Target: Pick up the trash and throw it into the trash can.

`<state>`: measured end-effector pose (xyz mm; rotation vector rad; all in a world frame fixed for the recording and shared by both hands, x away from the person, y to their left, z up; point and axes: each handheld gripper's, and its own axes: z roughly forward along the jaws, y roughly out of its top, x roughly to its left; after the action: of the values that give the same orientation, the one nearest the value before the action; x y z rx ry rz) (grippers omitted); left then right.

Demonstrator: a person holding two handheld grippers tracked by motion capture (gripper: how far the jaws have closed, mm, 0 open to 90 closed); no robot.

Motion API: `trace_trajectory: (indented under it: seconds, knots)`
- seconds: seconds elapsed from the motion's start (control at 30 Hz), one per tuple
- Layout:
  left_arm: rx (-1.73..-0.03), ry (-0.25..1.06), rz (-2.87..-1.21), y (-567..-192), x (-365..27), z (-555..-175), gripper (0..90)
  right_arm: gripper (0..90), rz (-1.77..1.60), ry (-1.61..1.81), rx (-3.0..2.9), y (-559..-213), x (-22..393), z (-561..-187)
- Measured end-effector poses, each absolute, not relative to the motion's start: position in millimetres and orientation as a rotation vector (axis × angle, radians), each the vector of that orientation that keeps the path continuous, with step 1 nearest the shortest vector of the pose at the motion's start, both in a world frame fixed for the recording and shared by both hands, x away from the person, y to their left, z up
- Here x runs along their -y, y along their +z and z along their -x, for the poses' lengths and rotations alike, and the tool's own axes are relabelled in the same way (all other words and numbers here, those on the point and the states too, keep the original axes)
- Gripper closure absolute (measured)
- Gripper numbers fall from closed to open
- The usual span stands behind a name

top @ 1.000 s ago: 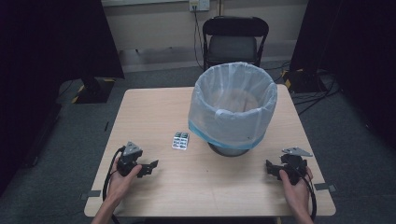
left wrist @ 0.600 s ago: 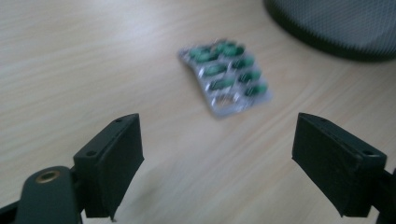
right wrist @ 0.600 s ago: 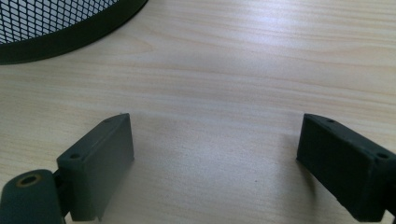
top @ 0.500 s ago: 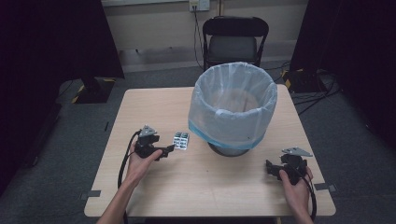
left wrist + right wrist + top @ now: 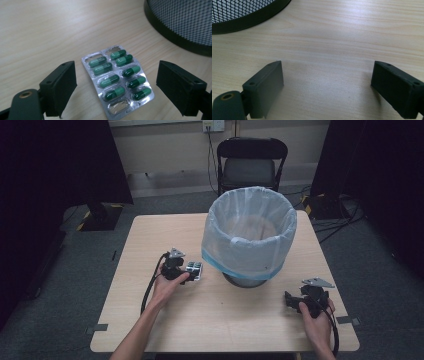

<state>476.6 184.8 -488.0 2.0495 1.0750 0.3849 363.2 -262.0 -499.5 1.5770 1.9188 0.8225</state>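
A silver blister pack of green capsules (image 5: pixel 117 80) lies flat on the wooden table, just left of the bin's base; in the high view the pack (image 5: pixel 195 268) is small. My left gripper (image 5: pixel 186 271) is open, its jaws standing on either side of the pack without touching it, as the left gripper view (image 5: pixel 116 92) shows. One or two pockets of the pack look empty. My right gripper (image 5: pixel 291 301) rests near the table's front right edge, open, with bare wood between its jaws (image 5: pixel 327 92).
A black mesh waste bin (image 5: pixel 250 237) lined with a pale plastic bag stands at the table's (image 5: pixel 150 235) middle right. Its dark base (image 5: pixel 175 32) sits close beyond the pack. A black chair (image 5: pixel 250 167) stands behind the table.
My left gripper has moved from the front left of the table forward and right, up to the blister pack, which now lies between its jaws. The right gripper has stayed put.
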Motion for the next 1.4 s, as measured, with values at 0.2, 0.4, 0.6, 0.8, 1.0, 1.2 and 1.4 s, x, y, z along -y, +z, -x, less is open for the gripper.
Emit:
trace_trajectory:
  seconds: [0.2,0.4,0.6,0.8,1.0,1.2,1.4]
  knots:
    - [-1.072,0.393,-2.08,-496,-174,-480,16.5,9.8,-1.577,0.823,-1.919,-500,262,-363]
    - [-1.09,0.437,-2.06,-499,-169,-486,17.3,9.8,-1.577,0.823,-1.919,-500,262,-363]
    - [-1.079,0.497,-2.086,-499,-166,-485,22.6,9.8,-1.576,0.822,-1.919,-500,262,-363]
    - [-1.06,0.489,-2.074,-499,-171,-486,33.8,9.8,-1.577,0.823,-1.918,-500,262,-363]
    - [-1.063,0.463,-2.058,-499,-174,-486,34.0,9.8,-1.576,0.822,-1.919,-500,262,-363]
    - [-1.067,0.447,-2.055,-497,-178,-486,34.0,9.8,-1.576,0.822,-1.919,-500,262,-363]
    - [-1.072,0.423,-2.024,-491,-181,-484,34.0,9.8,-1.576,0.822,-1.919,-500,262,-363]
